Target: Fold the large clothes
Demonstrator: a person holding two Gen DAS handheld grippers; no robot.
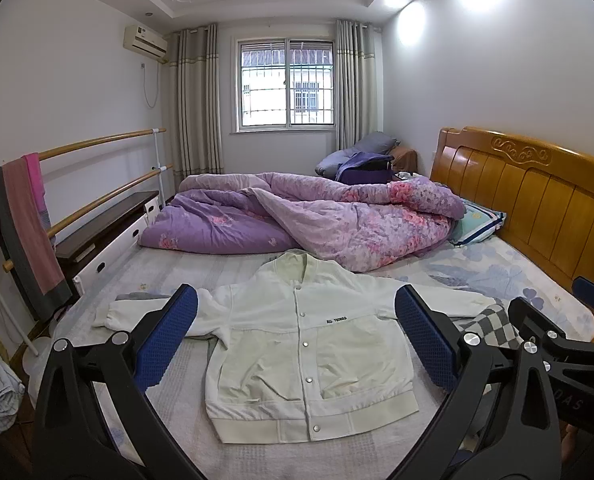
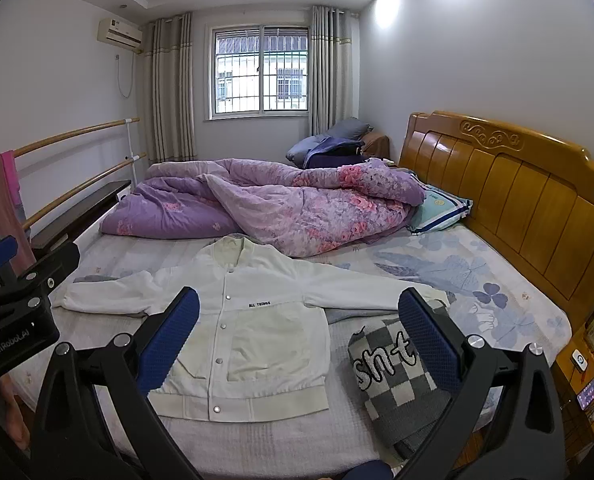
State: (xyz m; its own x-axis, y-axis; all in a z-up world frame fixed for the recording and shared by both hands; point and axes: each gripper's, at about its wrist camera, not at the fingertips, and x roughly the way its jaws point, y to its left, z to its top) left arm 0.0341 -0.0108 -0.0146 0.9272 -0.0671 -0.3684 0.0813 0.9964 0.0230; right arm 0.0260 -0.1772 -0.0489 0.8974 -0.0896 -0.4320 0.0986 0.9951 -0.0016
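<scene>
White cloth: the jacket point(image 1: 297, 344) lies flat and face up on the bed point(image 1: 477, 276), snaps closed, both sleeves spread out to the sides, hem toward the cameras, collar away.
Left gripper point(image 1: 296, 334): held above the jacket's hem end, blue-padded fingers spread wide to either side of the jacket body, gripping nothing.
Right gripper point(image 2: 299, 334): likewise held above the jacket, fingers wide apart and holding nothing; one finger over the jacket front, the other over the sweater point(image 2: 397, 380).
Sweater: grey-and-white checked knit with lettering, bunched just beside the jacket on the headboard side, close to that sleeve's cuff; whether they touch cannot be told.
Chest print: small dark lettering on the jacket front, beside the snap line.
Quilt point(image 1: 297, 216): purple floral, heaped just beyond the jacket's collar; its edge appears to reach the collar.
Pillow point(image 1: 477, 220): striped, beyond the jacket and against the headboard point(image 1: 537, 192), partly under the quilt.
Rails point(image 1: 97, 184): two wooden bars, beyond the jacket's other sleeve, off the bed, with a towel point(image 1: 25, 220) hung over them.
Window point(image 1: 285, 80): barred, in the far wall, well beyond the jacket, curtains either side.
</scene>
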